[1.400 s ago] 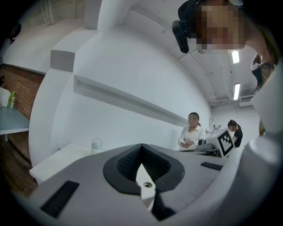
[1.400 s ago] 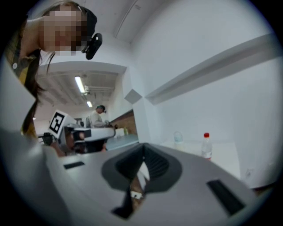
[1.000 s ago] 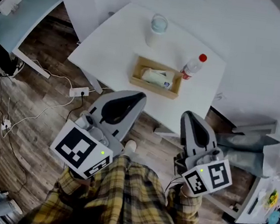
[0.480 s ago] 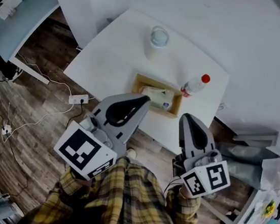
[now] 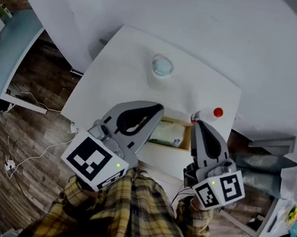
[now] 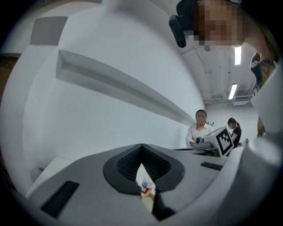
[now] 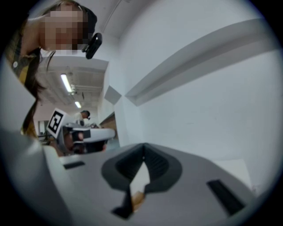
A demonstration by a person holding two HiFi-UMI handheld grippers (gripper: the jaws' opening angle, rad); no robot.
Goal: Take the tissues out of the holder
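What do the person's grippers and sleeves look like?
Both the left gripper and right gripper are grey tapered shells with black ribbed pads. Each carries a white cube with black square markers and a green light. The sleeves are yellow-and-dark plaid.

- No word, number or brand name can be read anywhere.
- The left gripper [image 5: 158,109] carries a marker cube [image 5: 95,162] with black-and-white square patterns, a code and not letters.
- The right gripper [image 5: 198,123] has a second cube [image 5: 219,188] with the same kind of pattern.
- The bottle [image 6: 147,187] on the far right of the table has a red-and-white label, its print too small to read.
- The tissue pack [image 5: 169,134] has bluish print at its right end, too blurred to read.
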